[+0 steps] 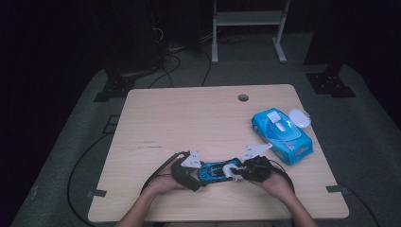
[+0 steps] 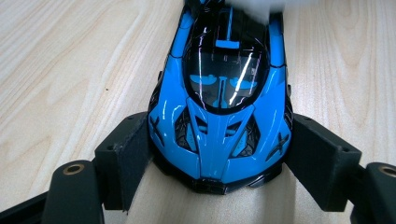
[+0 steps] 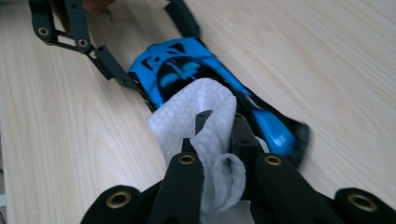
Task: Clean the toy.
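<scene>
The glossy blue-and-black toy car (image 2: 219,102) sits clamped between the left gripper (image 2: 219,163) fingers (image 2: 133,154), while the right gripper (image 3: 219,144) fingers (image 3: 243,137) clench a white wet wipe (image 3: 201,116) on the car's roof.

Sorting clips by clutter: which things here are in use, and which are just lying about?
In use: toy car, clamped by the left gripper; white wipe, pinched in the right gripper and pressed on the car.
Lying about: wipes pack; white lid beside it.
</scene>
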Motion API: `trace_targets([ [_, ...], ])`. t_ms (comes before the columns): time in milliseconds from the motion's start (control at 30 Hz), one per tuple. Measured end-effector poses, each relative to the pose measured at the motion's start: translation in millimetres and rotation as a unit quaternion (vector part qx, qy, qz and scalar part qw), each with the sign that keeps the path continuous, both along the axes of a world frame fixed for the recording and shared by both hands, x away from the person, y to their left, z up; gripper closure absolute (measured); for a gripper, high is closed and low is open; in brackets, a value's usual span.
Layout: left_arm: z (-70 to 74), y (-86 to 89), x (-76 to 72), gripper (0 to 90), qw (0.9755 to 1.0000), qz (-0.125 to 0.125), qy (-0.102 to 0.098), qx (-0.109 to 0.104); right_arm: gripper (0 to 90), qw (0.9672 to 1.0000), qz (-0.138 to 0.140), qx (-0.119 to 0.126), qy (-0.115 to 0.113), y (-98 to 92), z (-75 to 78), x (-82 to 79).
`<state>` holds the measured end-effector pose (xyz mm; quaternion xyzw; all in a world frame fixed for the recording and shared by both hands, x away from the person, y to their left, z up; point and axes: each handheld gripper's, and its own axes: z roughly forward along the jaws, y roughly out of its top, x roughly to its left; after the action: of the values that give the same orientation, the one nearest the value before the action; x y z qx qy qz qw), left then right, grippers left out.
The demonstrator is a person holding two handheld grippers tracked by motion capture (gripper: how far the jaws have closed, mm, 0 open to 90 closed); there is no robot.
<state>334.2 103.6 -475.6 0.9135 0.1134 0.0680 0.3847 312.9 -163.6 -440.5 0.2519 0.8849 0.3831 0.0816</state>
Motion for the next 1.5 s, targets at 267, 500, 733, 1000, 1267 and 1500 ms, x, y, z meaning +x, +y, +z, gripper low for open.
trace_targets([
  [267, -0.1, 0.0, -0.1, 25.0, 1.0000, 0.000, 0.000, 0.000, 84.3, 0.9999, -0.010, -0.011, 0.005, -8.1, -0.6, 3.3],
  [500, -0.3, -0.1, -0.5, 25.0, 1.0000, 0.001, 0.000, -0.001, 84.2, 0.9998, -0.002, -0.018, -0.002, -8.2, 2.3, 0.1],
  [733, 0.2, -0.9, -0.2, 25.0, 1.0000, -0.001, 0.000, 0.002, 84.3, 0.9999, 0.008, -0.013, -0.002, 6.0, 2.4, 2.3],
  [1000, 0.3, -0.6, -0.2, 25.0, 1.0000, -0.002, -0.002, 0.005, 84.2, 0.9988, 0.030, -0.034, -0.018, 63.0, 3.9, 24.5],
  [1267, 0.2, -1.0, 0.0, 25.0, 1.0000, -0.003, -0.003, 0.003, 84.3, 0.9988, -0.003, -0.050, -0.002, 48.8, -0.5, 42.3],
  [1500, 0.5, -0.8, 0.3, 24.9, 1.0000, -0.004, -0.003, 0.007, 84.2, 1.0000, -0.005, -0.003, 0.003, 5.6, 12.5, 18.4],
])
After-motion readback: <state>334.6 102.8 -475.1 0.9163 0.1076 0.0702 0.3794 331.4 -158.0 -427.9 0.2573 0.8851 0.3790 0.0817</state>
